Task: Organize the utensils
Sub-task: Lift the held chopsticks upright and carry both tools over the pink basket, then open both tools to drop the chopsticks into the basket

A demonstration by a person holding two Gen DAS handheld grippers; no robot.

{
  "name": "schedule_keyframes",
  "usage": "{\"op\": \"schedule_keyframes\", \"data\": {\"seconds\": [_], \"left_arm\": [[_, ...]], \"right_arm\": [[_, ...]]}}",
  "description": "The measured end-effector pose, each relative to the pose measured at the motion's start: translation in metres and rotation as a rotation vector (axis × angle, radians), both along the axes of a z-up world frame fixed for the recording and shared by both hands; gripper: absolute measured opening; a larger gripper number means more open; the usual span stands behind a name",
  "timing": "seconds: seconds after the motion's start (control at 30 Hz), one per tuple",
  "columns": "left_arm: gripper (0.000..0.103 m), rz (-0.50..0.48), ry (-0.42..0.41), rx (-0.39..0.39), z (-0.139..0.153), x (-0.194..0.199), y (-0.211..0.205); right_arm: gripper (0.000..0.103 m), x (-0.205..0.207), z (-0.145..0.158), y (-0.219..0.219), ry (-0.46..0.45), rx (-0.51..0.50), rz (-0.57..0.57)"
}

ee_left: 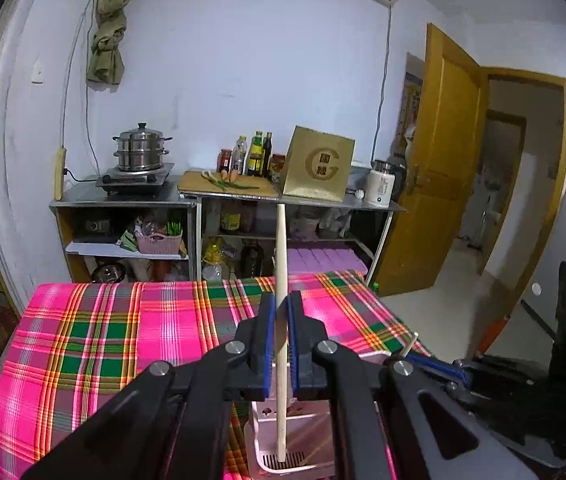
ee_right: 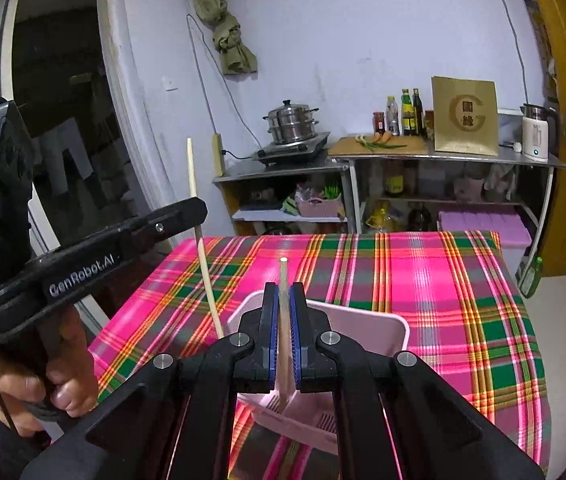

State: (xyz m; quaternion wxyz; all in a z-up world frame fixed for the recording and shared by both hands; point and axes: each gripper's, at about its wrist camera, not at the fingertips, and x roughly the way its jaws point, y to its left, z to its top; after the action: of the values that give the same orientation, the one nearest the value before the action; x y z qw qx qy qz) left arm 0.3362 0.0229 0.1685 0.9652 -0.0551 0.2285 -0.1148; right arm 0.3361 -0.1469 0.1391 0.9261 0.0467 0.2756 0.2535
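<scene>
A pale wooden chopstick (ee_left: pixel 281 320) is clamped upright between the blue pads of the left tongs (ee_left: pixel 281 308); its lower tip is seen just below them, inside the pink plastic slotted utensil holder (ee_left: pixel 315 460), close to the vented floor. A second pale wooden chopstick (ee_right: pixel 283 332) is clamped in the right tongs (ee_right: pixel 283 300), and its lower end is likewise lowered into the same holder (ee_right: pixel 363 320), which is stood on the counter covered by a pink, green and orange plaid cloth (ee_right: pixel 423 280). In the right wrist view the left tongs (ee_right: pixel 199 216) are seen up and to the left of the right tongs, gripped by a hand (ee_right: pixel 55 364), with their chopstick (ee_right: pixel 203 240) slanted down towards the holder's near left corner.

It is judged that both sticks are nearly seated and that release is what remains. Several faults could arise from here. If either pair of tongs were opened while its stick is tilted, the stick could be tipped over the low near wall and dropped onto the cloth. The light holder could be pushed or toppled if a stick were pressed sideways against its wall. The two pairs of tongs are held close together over one small opening, so a collision between them could be caused by any sideways correction.
</scene>
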Motion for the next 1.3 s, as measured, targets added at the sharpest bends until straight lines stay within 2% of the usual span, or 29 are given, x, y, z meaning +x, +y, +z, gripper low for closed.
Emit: {"op": "schedule_keyframes", "data": {"seconds": [0.4,0.7,0.8,0.87,1.07,1.3], "left_arm": [[0.007,0.004,0.085,-0.013,-0.037,-0.002,0.003],[0.007,-0.001,0.115,-0.032,-0.048,-0.02,0.009],[0.008,-0.004,0.114,-0.032,-0.048,-0.028,0.01],[0.01,0.0,0.112,-0.034,-0.046,-0.036,0.011],[0.022,0.004,0.089,-0.056,-0.04,-0.071,0.018],[0.029,-0.011,0.076,-0.043,-0.041,-0.125,0.011]], "right_arm": [[0.006,0.003,-0.026,0.002,0.066,-0.011,0.005],[0.006,-0.007,-0.025,-0.001,0.066,-0.02,0.008],[0.013,-0.013,-0.024,-0.004,0.062,-0.022,-0.006],[0.017,-0.019,-0.021,-0.009,0.056,-0.014,-0.013],[0.017,-0.048,-0.011,-0.021,0.022,-0.007,-0.015],[0.017,-0.102,-0.009,-0.041,-0.013,0.004,-0.026]]}}
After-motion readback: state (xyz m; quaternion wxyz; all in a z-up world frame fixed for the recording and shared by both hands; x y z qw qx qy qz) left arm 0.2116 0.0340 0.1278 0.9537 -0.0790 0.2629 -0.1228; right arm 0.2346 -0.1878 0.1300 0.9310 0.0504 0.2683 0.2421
